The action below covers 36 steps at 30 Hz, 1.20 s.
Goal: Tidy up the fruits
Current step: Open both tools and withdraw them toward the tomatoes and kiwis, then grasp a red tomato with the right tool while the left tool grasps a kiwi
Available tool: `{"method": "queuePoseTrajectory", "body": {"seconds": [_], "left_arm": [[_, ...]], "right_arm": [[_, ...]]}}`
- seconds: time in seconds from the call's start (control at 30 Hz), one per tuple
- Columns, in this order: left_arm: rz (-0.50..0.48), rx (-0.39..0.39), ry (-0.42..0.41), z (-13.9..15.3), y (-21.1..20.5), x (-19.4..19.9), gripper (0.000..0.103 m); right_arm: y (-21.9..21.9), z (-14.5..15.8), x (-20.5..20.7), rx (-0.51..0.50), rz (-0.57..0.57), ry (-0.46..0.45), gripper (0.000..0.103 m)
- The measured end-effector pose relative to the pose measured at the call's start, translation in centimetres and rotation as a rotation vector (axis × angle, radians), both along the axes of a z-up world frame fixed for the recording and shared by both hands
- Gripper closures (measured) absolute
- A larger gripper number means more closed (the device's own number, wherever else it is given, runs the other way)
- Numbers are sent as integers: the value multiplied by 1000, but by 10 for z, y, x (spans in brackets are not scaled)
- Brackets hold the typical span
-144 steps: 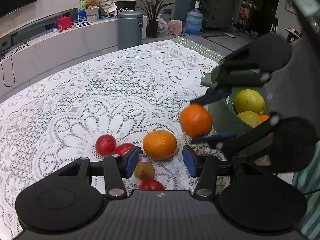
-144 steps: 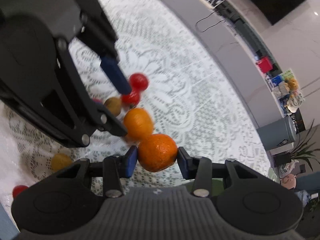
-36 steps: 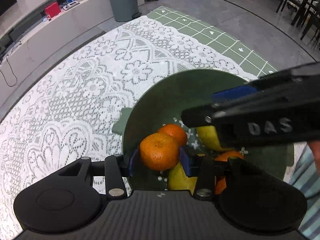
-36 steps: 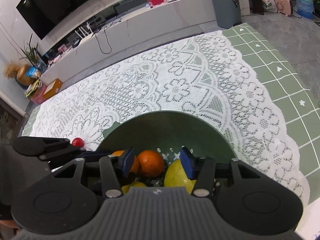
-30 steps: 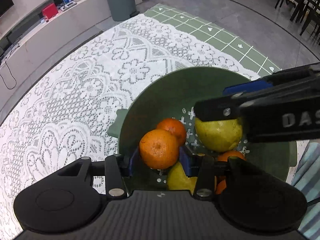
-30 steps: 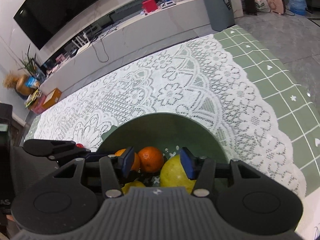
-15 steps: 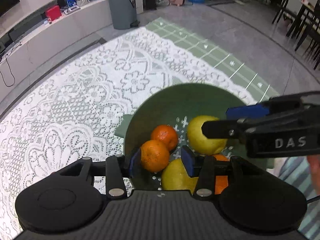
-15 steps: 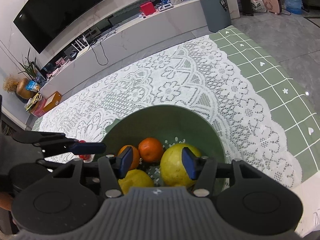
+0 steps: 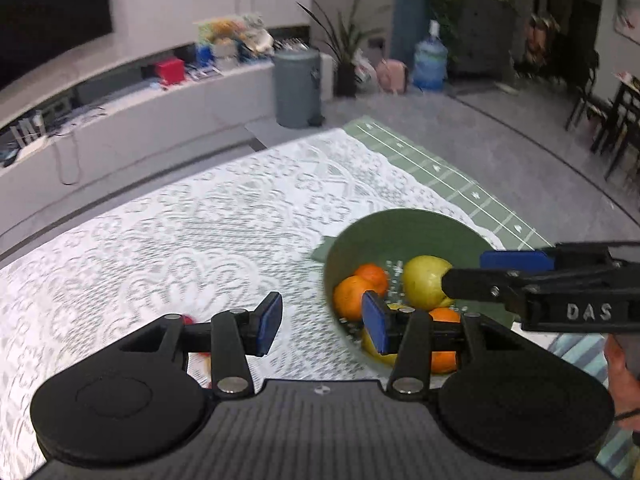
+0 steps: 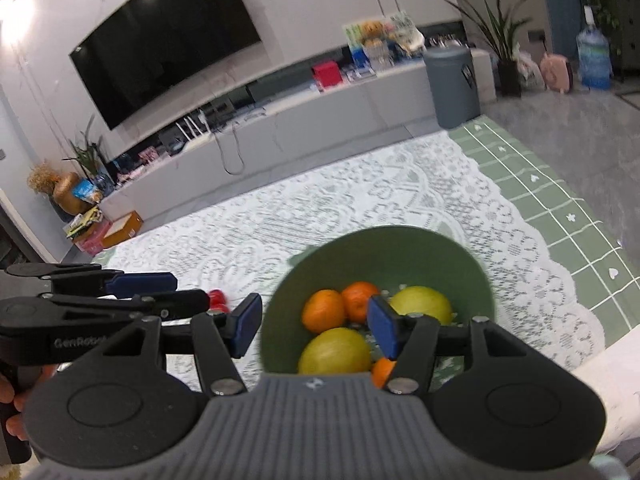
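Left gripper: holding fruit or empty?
Empty. The left gripper has open jaws with only tablecloth between them; the oranges sit in the bowl.

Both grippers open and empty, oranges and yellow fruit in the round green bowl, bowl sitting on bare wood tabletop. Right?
Not quite: the round green bowl sits on a white lace tablecloth, not bare wood; the right wrist view shows it. The rest holds: left gripper and right gripper are open and empty, oranges and yellow fruit are in the bowl.

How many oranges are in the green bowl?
3 that I can see. Two oranges sit side by side at the back left of the bowl; a third peeks out behind the right gripper's finger. More may be hidden.
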<state>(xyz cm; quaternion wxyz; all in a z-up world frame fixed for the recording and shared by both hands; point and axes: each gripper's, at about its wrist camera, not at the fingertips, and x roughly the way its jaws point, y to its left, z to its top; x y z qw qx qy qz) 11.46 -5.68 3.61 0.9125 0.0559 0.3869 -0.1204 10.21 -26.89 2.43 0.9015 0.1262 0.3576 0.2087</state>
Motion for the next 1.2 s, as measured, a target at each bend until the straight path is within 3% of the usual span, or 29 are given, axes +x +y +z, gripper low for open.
{"method": "queuePoseTrajectory", "body": {"seconds": [0.1,0.4,0.6,0.8,0.93,1.2], "left_arm": [[33,7,-38,-4,14,-21,48],[132,41,-98,-33,52,-72,45],[172,4,-101,-51,72,-96,36],[198,6,-69,-70,82,-109,36],[208,-62,-29,-84,90,-111,36],[215,-61,-12,-96,93,-113,36]], "right_arm": [[17,0,-23,0,19,-37,38],[62,-15,-80,-106,64,-151,38],[87,-47,-89,-225,104,-119,38],[97,-76,-91,-287,146,-54,38],[104,-85,-93,-323,179,-63,38],[117,-96,-93,-364,236,-79,40]]}}
